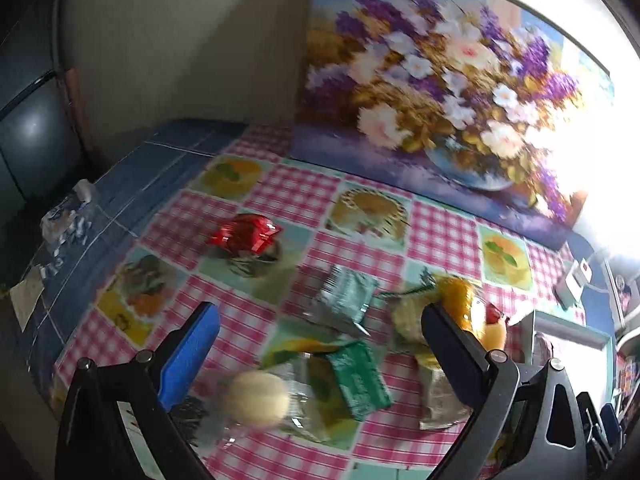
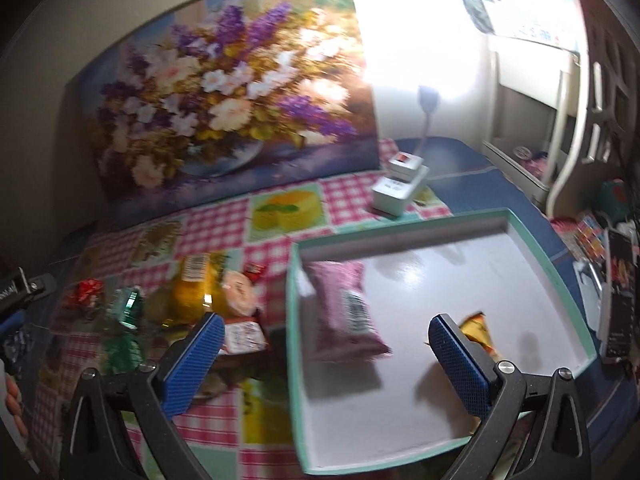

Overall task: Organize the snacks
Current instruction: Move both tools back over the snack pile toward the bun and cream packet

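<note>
Pink packet (image 2: 347,312) flat in teal tray (image 2: 404,229)

You had a pink-and-white checked cloth (image 1: 440,236) with fruit and cake squares over a blue tiled top (image 1: 160,168). The tray (image 2: 532,240) was mint green outside, white inside, holding a pink packet (image 2: 344,312) and a yellow-orange one (image 2: 478,330). Left of it lay a red wrapper (image 1: 246,232), green packets (image 1: 358,376) and an orange jar (image 2: 192,296). Your pads (image 2: 196,360) were blue. The far painting (image 1: 444,92) showed purple, white and gold flowers.
</note>
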{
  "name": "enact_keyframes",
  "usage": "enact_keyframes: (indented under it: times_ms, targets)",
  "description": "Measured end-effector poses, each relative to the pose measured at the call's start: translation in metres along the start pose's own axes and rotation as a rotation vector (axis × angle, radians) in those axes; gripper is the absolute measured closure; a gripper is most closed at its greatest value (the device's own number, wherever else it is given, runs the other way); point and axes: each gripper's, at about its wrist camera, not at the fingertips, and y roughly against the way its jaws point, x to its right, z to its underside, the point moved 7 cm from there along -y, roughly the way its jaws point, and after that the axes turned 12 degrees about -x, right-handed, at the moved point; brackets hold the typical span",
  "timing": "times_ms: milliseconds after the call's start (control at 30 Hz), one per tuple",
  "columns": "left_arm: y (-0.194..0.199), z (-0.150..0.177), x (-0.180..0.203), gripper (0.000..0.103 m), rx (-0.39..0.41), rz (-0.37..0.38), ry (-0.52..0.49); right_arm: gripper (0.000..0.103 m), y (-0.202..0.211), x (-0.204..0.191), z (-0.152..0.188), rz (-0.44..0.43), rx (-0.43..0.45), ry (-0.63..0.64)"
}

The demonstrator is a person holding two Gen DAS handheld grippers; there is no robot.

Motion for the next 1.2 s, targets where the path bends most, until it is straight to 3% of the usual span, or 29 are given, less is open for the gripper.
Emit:
enact_keyframes:
  times_ms: [167,467,833,1000,1200]
  targets:
    - [-0.003,-0.001,-0.030,0.002,-0.017,0.012,0.060,0.000,0.002,-0.046,-0.010,-0.040,0.007,0.061]
    - [-0.021,0.007,-0.072,0.002,-0.080,0.022,0.160,0.000,-0.030,-0.111,0.002,-0.094,-0.093,0.115]
    - [-0.062,0.042,-0.085,0.002,-0.223,0.018,0.206,0.000,-0.089,-0.112,0.046,-0.064,-0.336,0.150]
    - [-0.076,0.054,-0.075,0.002,-0.280,0.100,0.211,0.000,-0.102,-0.108,0.052,-0.037,-0.365,0.155]
    - [-0.091,0.064,-0.055,0.002,-0.333,0.097,0.125,0.000,-0.114,-0.108,0.054,-0.028,-0.374,0.173]
